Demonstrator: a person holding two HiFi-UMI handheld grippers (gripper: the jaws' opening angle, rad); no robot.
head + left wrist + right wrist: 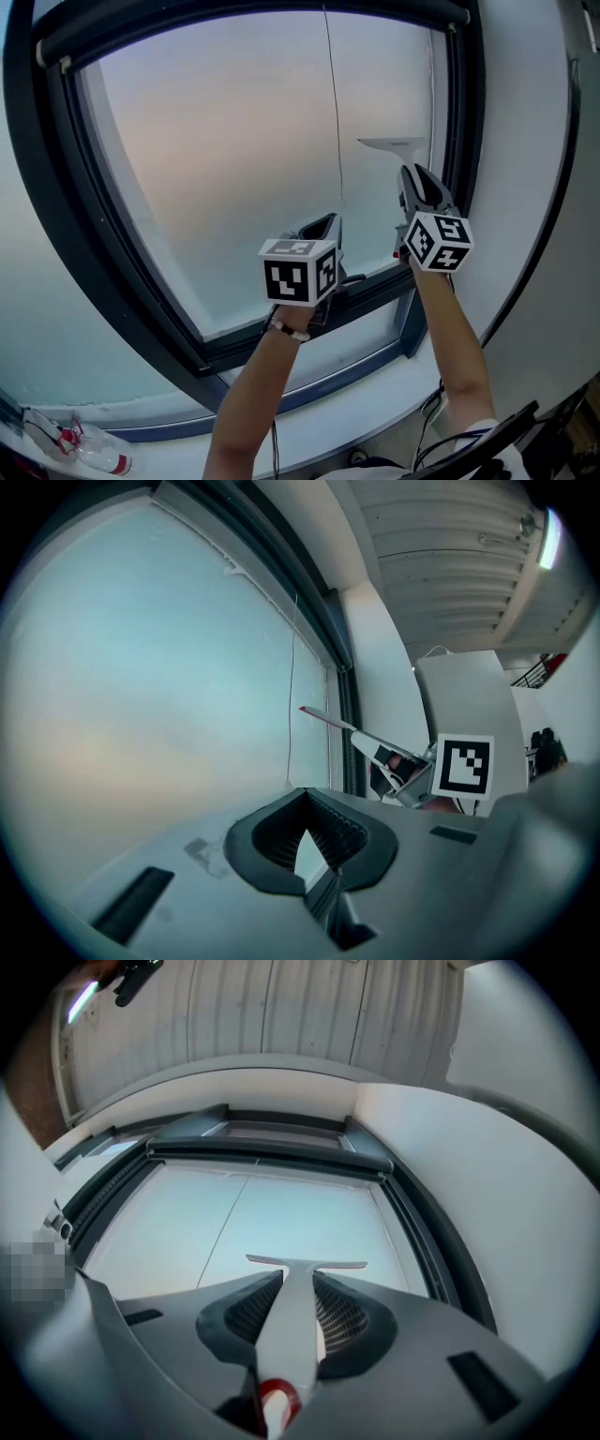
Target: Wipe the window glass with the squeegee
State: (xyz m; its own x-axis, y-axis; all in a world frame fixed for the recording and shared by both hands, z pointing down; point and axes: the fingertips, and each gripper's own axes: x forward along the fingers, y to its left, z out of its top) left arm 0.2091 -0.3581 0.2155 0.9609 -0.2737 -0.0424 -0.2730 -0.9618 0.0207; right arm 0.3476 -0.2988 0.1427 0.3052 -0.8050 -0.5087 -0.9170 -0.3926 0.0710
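1. the right gripper (415, 180) had its jaws clamped on the white t-shaped plastic squeegee (395, 144), upper right, blade against the frosted window glass (225, 169).
2. the left gripper (306, 844), lower centre, had its jaws closed on nothing.

From the head view the squeegee (396, 143) has its handle buried in the right gripper (415, 178); whether its blade touches the window glass (234, 141) cannot be told. At 8 o'clock a plastic bottle (94, 455) carries a label too small to read
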